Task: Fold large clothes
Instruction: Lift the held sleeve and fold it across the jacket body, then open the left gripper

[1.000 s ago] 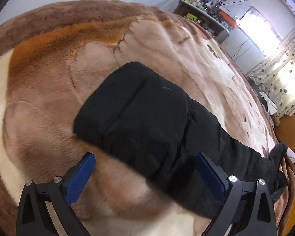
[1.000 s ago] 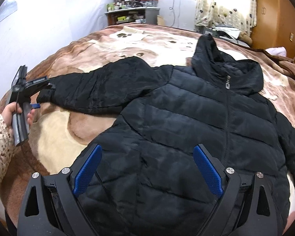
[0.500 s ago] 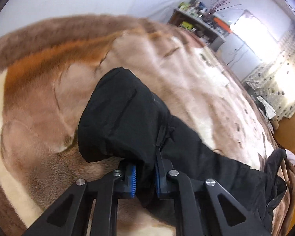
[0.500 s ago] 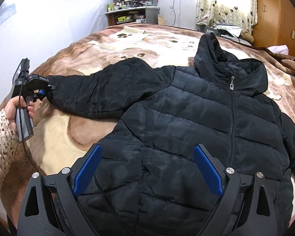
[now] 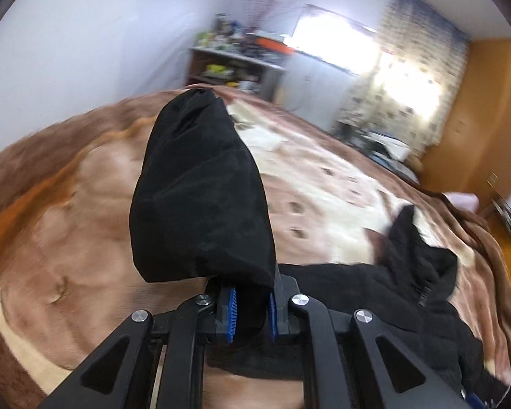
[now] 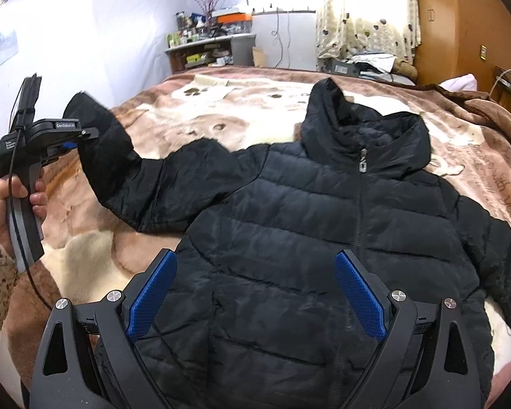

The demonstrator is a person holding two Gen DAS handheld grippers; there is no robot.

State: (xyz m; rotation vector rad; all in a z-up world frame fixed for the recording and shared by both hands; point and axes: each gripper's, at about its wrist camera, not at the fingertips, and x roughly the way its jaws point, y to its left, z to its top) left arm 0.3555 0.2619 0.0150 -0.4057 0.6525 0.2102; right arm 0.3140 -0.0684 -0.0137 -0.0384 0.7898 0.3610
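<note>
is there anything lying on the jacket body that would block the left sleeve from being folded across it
Nothing visible does. The left gripper is shut on the sleeve cuff, lifted off the blanket. The jacket front lies bare and zipped; only the open right gripper hangs over its lower part.

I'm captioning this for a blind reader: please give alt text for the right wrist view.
A black quilted hooded jacket lies zipped on a brown plush blanket, with the open right gripper above its hem. At left, the left gripper holds one sleeve's cuff off the bed.
</note>
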